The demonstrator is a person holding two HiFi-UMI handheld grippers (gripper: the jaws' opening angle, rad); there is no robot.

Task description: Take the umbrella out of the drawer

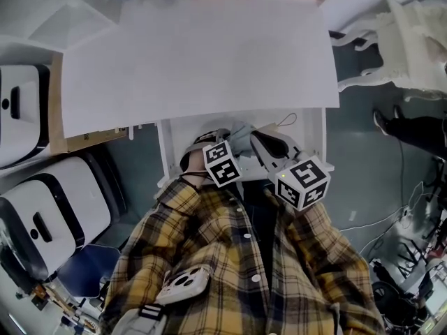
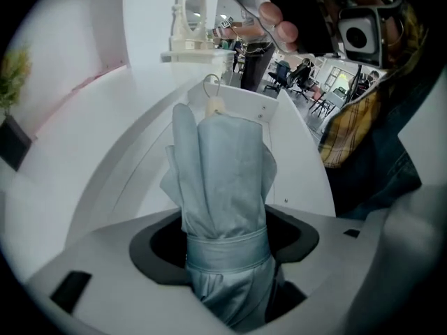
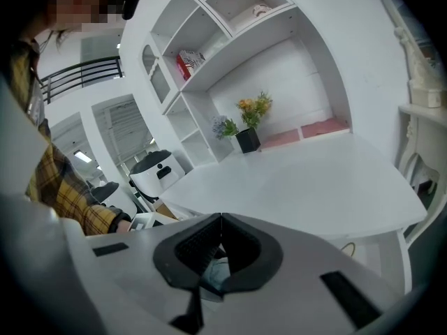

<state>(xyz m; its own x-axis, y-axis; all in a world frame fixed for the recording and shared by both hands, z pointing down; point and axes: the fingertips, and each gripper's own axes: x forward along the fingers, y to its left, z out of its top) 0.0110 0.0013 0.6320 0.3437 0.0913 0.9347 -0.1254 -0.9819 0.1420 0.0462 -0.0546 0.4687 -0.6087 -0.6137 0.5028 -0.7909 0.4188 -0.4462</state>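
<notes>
- Plaid shirt [image 1: 230, 257] fills the bottom of the head view, closest to the lens.
- Left gripper [image 2: 227, 248]: its 2 jaws are clamped on the folded pale blue umbrella [image 2: 223, 180], gripping just at its strap band.
- The umbrella points away from the left gripper into the open drawer [image 1: 313, 135], and a cord loop [image 2: 211, 84] at its far end lies near the drawer's far wall.
- Right gripper [image 3: 221, 239]: jaws pressed together with nothing between them, just beside the left gripper above the drawer.
- The drawer stands pulled out from under the white table [image 1: 202, 54].
- A dark flower pot [image 3: 247, 139] sits at the table's far edge.
</notes>
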